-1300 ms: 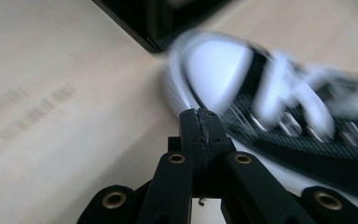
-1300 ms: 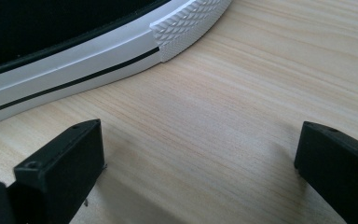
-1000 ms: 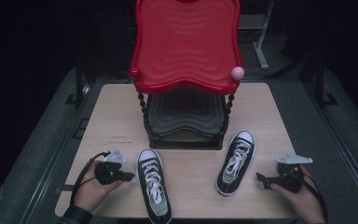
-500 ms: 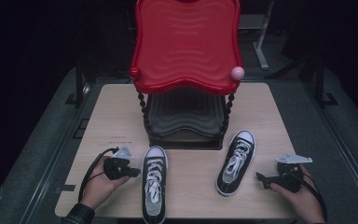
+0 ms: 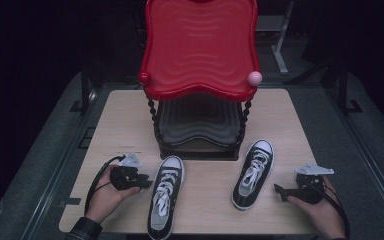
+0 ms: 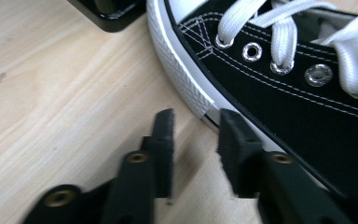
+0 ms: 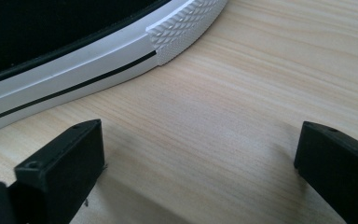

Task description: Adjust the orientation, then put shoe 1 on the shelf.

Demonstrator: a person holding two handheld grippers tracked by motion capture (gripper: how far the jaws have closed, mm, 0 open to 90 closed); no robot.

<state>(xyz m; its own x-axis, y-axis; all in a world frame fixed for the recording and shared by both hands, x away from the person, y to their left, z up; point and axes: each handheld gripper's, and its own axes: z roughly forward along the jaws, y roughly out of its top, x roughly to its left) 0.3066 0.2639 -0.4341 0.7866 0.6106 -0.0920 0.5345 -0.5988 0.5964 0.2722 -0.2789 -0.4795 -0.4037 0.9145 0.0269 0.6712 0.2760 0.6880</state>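
no text or label can be read.

Two black canvas sneakers with white laces and white rubber soles lay upright on the wooden table. The left sneaker [image 5: 163, 194] pointed toe-away near the front edge; the right sneaker [image 5: 253, 173] lay well apart, angled slightly rightward.

- The left gripper [image 6: 196, 122] has two black jaws that come up from the bottom. They have just been opening, and there is a small gap between them with nothing in it.
- A black shoe [image 6: 279, 93] with a white rubber edge lies on the wooden table [image 6: 65, 93].
- The jaw nearer the shoe sits right against the white edge.
- The shoe has white laces [image 6: 279, 28] and shiny metal rings.
- A dark base corner [image 6: 109, 14] shows at the top.
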